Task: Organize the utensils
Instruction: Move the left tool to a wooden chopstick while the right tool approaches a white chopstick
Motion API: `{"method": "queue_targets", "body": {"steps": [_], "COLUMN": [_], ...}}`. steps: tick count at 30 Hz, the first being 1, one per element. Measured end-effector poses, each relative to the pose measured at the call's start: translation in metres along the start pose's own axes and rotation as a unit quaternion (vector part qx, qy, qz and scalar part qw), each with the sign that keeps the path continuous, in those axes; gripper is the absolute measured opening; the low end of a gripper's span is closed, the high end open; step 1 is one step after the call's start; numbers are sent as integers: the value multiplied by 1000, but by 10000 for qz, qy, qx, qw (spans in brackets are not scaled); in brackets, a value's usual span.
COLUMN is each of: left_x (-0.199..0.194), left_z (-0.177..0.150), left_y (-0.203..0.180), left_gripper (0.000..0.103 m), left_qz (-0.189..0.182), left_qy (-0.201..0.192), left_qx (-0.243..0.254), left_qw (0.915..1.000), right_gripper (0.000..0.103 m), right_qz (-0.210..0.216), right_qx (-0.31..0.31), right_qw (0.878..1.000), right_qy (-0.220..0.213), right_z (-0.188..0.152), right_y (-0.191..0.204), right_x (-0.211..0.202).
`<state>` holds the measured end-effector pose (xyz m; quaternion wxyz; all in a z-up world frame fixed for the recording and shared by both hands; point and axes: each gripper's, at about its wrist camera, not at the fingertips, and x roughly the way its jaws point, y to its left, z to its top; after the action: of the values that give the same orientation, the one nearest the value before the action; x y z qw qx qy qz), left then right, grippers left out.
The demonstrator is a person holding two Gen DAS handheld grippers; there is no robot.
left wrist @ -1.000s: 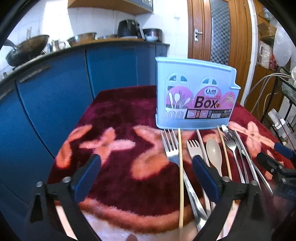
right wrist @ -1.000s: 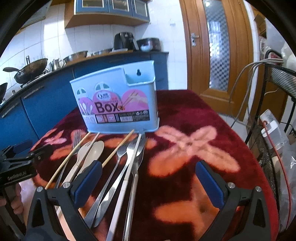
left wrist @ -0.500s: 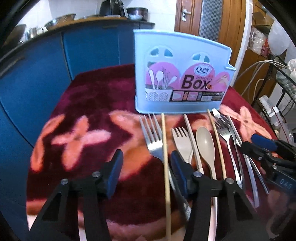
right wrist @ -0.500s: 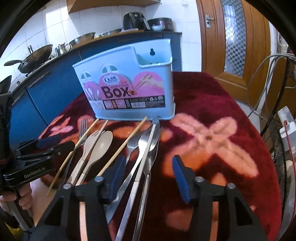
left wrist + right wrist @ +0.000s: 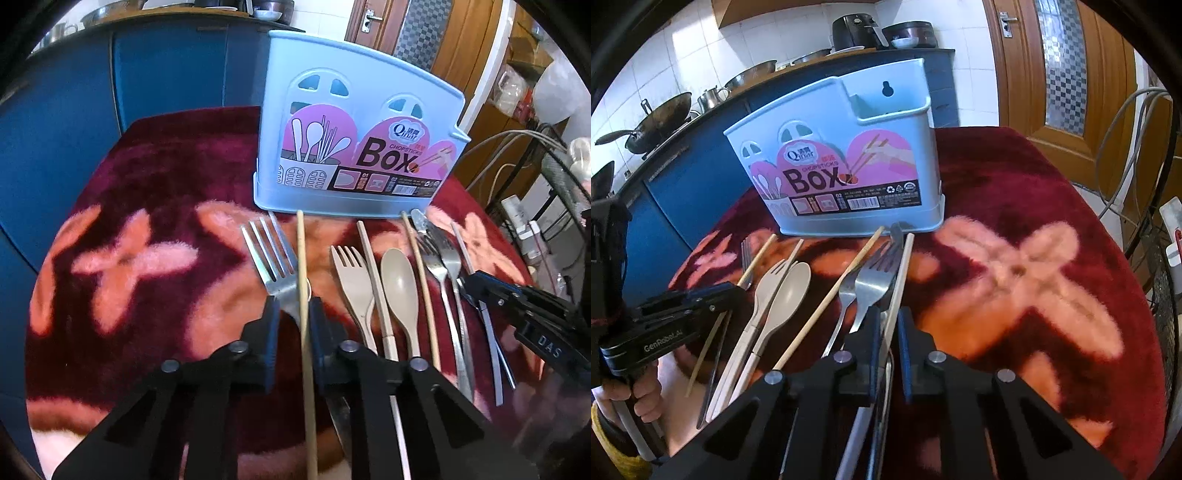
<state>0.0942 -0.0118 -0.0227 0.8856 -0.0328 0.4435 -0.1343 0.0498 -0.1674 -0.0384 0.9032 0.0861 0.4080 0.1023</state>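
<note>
A light-blue chopsticks box [image 5: 354,155] [image 5: 842,166] stands upright on the red flowered cloth [image 5: 1015,184]. In front of it lie a steel fork [image 5: 269,254], a wooden chopstick [image 5: 302,266], a beige fork [image 5: 351,273], a beige spoon [image 5: 399,277] and more steel forks [image 5: 439,258]. My left gripper [image 5: 294,314] [image 5: 733,295] is closing, its pads against the wooden chopstick and the steel fork's neck. My right gripper [image 5: 888,321] [image 5: 467,282] is closing on a pale chopstick [image 5: 903,266] at the right end of the row, beside a steel fork [image 5: 871,284].
Blue kitchen cabinets [image 5: 74,110] run behind the table, with a wok [image 5: 661,114] and pots on the counter. A wooden door [image 5: 1071,74] is at the back right. A wire rack with cables [image 5: 1167,295] stands off the table's right edge. A hand [image 5: 642,398] holds the left gripper.
Both grippers went from wide open to nearly shut, tipped further down and came closer to the utensils. The left now pinches a wooden chopstick, the right a pale one.
</note>
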Motion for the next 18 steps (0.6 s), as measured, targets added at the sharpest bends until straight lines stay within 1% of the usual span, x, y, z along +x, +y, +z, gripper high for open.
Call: {"method": "queue_targets", "body": {"steps": [2, 4, 9, 11, 14, 18], "left_x": [-7, -14, -24, -26, -30, -40], "left_z": [-3, -6, -17, -20, -24, -27], "left_y": [0, 0, 9, 14, 25, 31], "left_gripper": [12, 11, 11, 11, 11, 11], "left_qz": [-22, -37, 113, 77, -104, -66], "left_qy": [-39, -62, -31, 5, 50, -43], "left_qx": [-8, -20, -67, -148, -330, -405], "left_qw": [10000, 10000, 9999, 9999, 9994, 9991], "right_gripper": [8, 8, 8, 8, 8, 8], "right_qz": [31, 76, 7, 5, 70, 49], "right_qx": [31, 35, -81, -78, -3, 5], "right_qw": [10000, 10000, 9999, 9999, 9999, 9999], "right_qy": [2, 10, 105, 124, 152, 156], "right_z": [-1, -2, -6, -7, -8, -9], "right_y": [-1, -2, 2, 0, -2, -4], "right_x": [-3, -6, -7, -8, -11, -14]}}
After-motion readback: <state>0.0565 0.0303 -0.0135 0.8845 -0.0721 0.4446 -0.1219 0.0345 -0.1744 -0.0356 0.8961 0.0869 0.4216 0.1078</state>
